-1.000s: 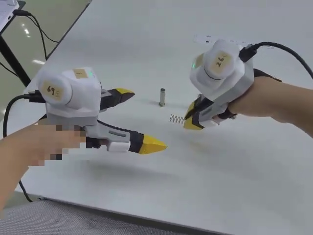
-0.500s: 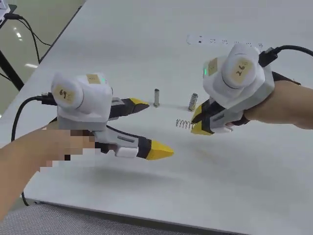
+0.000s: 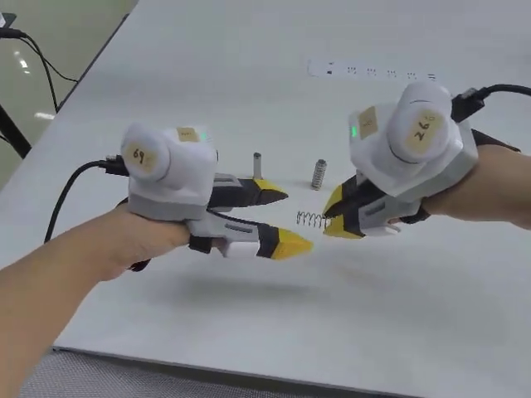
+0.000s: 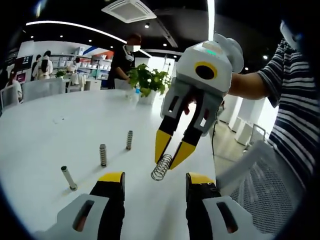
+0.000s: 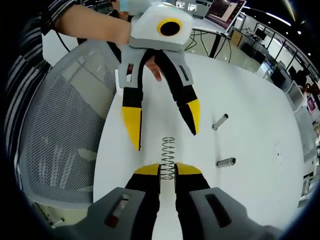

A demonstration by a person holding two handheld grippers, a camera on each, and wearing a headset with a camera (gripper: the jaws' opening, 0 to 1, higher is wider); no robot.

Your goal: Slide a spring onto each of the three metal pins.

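The middle pin and far pin carry springs; the bare pin remains. The right gripper pinches the last spring, and the left gripper has its jaws spread wide.

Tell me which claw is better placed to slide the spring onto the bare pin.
The right claw, I'd say: it is shut on the spring, with the bare pin close by. The left claw is open and holds nothing.
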